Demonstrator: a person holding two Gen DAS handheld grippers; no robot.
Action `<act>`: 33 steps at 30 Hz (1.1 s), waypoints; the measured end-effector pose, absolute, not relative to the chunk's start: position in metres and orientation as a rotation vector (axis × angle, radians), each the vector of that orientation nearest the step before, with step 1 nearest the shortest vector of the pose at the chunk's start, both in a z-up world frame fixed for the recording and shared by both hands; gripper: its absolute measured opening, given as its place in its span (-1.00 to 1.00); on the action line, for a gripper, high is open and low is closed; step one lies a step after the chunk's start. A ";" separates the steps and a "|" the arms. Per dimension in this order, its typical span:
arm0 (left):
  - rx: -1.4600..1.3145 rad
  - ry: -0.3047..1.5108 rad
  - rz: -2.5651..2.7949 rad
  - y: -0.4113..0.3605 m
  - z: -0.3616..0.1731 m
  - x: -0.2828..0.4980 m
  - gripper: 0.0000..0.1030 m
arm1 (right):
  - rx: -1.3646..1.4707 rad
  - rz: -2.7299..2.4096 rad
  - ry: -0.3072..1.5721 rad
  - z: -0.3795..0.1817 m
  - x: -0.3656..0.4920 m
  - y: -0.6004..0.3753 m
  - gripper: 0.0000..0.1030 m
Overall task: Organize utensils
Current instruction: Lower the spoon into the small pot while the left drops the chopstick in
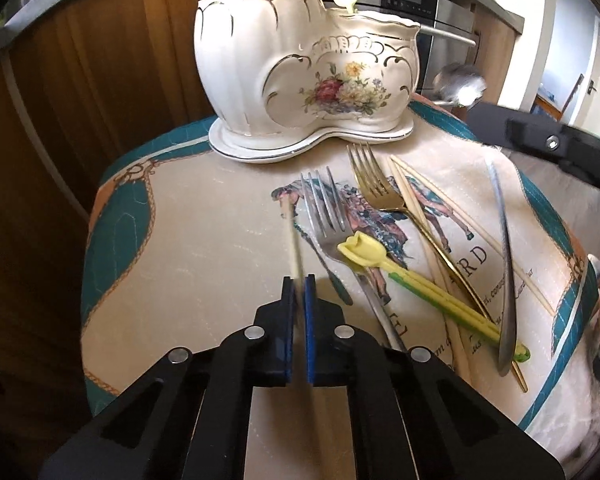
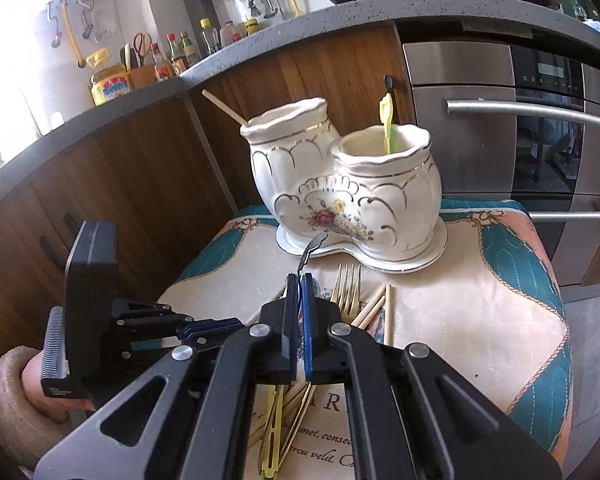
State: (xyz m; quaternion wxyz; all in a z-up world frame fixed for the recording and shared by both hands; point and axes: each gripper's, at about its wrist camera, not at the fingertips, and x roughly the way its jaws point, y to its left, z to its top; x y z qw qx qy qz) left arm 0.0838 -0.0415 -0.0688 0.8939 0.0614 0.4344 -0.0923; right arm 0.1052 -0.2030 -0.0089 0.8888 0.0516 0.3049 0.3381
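Left gripper (image 1: 299, 280) clenches a chopstick (image 1: 293, 236), right gripper (image 2: 299, 280) grips a spoon (image 2: 310, 250), ceramic holder (image 1: 300, 60) at twelve o'clock.

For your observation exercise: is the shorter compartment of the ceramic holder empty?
No, in the right wrist view a yellow-green utensil stands inside the shorter compartment of the ceramic holder.

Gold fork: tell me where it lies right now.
In the left wrist view the gold fork lies flat on the printed cloth, right of the silver fork, beside the wooden chopsticks, tines pointing toward the ceramic holder.
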 end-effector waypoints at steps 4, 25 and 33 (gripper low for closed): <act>0.148 0.933 -0.185 -0.044 -0.067 0.088 -0.89 | 0.118 0.717 0.616 -0.005 0.103 -0.208 -0.96; 0.054 0.546 -0.258 -0.016 -0.013 0.041 -0.91 | 0.099 0.620 0.325 0.032 0.077 -0.222 -0.96; -0.003 0.315 -0.291 -0.018 0.050 0.062 -0.91 | 0.072 0.525 0.209 0.075 0.099 -0.222 -0.96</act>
